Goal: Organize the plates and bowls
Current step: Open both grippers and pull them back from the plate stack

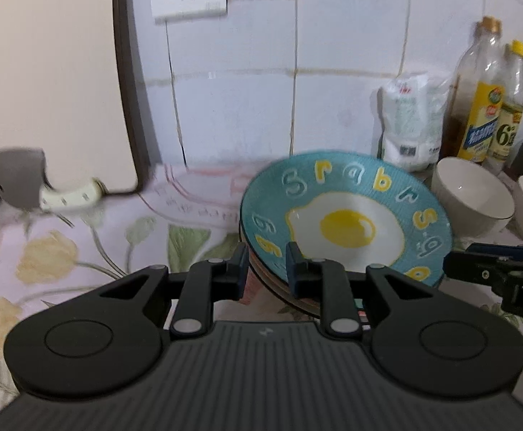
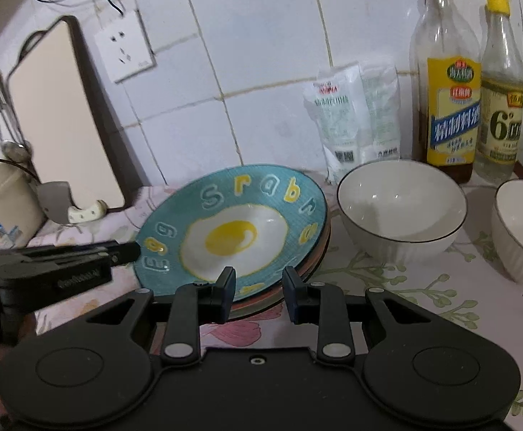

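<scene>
egg plate (image 2: 232,230) atop plate stack (image 2: 315,262), left of white bowl (image 2: 401,208) | stiff, glazed, slippery, breakable; take by rim | left claw (image 1: 266,269) straddles near rim, parted | right claw (image 2: 257,287) released

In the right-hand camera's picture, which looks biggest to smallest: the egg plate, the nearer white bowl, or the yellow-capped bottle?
1. Egg plate, widest.
2. Nearer white bowl, though it is deeper.
3. Yellow-capped bottle, tall but slim.
The bottle stands farther back by the wall, so its true size is unsure.
</scene>
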Demonstrator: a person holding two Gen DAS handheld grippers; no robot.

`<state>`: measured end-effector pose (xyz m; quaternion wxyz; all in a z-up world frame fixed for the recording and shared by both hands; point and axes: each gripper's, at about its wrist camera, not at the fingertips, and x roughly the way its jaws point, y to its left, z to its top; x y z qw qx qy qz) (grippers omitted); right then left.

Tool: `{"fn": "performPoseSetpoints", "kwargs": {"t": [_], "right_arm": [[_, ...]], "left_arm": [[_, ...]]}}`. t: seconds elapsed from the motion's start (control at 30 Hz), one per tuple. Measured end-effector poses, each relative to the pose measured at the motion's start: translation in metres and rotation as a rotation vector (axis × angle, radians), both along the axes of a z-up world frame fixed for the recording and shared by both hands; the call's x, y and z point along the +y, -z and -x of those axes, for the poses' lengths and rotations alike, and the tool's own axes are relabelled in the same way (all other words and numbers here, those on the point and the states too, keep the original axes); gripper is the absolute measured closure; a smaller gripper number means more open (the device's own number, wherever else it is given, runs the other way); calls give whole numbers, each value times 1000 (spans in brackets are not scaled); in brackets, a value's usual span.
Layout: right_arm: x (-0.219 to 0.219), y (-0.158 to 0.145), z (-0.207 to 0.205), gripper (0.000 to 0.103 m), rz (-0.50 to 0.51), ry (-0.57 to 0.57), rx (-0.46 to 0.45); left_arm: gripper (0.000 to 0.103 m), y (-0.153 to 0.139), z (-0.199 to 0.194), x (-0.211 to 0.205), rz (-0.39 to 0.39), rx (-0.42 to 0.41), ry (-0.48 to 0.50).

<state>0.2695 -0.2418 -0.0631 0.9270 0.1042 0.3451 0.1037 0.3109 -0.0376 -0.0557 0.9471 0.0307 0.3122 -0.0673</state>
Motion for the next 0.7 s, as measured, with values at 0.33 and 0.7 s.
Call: {"fn": "performPoseSetpoints", "kwargs": {"t": [0.33,0.7], "right_arm": [[-15,-37,53,69,23,-81,-79],[-34,-70,115,53,131,-156,-172]], "left_arm": [[62,-46,57,-10,5,0,78],[40,-78,116,-24,56,21,174]]}}
